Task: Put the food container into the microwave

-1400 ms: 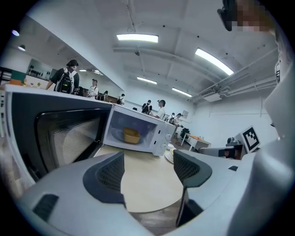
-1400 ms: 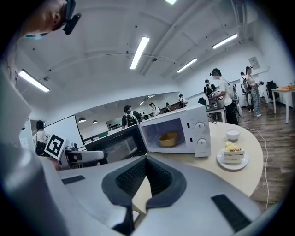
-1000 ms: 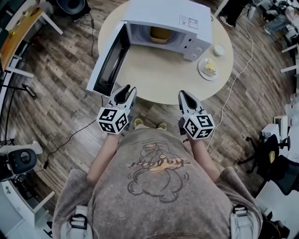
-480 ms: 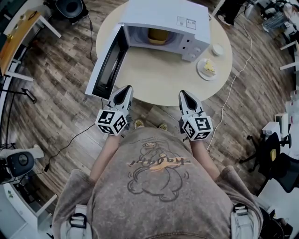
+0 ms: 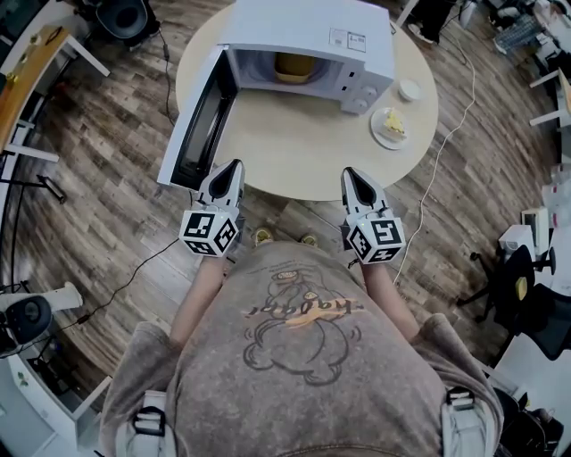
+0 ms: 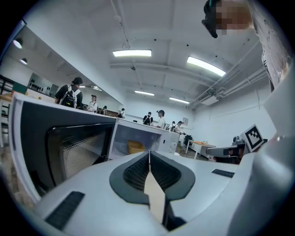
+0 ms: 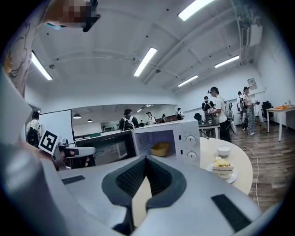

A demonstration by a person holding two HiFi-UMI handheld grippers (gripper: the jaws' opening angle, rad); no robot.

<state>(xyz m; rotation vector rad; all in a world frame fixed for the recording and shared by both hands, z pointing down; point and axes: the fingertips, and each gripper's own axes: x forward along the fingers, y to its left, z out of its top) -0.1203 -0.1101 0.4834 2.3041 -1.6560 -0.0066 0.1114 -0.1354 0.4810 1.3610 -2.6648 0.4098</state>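
Container [image 5: 290, 67], yellow, sits inside the microwave [image 5: 312, 27] cavity, at the far side of the round surface [image 5: 303, 152]. Placement reads as done.

Door [image 5: 198, 120] stands wide open, swung out left. Its long axis runs near to far, slanting left toward the near end. Its free edge reaches the near-left rim of the surface.

Left hand-held gripper [image 5: 235, 166]: jaws clenched, nothing between them. Right hand-held gripper [image 5: 348, 172]: jaws together too, empty. Both hang at the near edge, pointing far, apart from the microwave.

Key relation: the container lies far of both, between their lines. The door's free edge is just left of the left tip and well apart from the right one. Judgement: if the door is to be shut, the left is nearer, pushing right and far.

Plate [image 5: 391, 125] with cake, right of the microwave, lies off that path.
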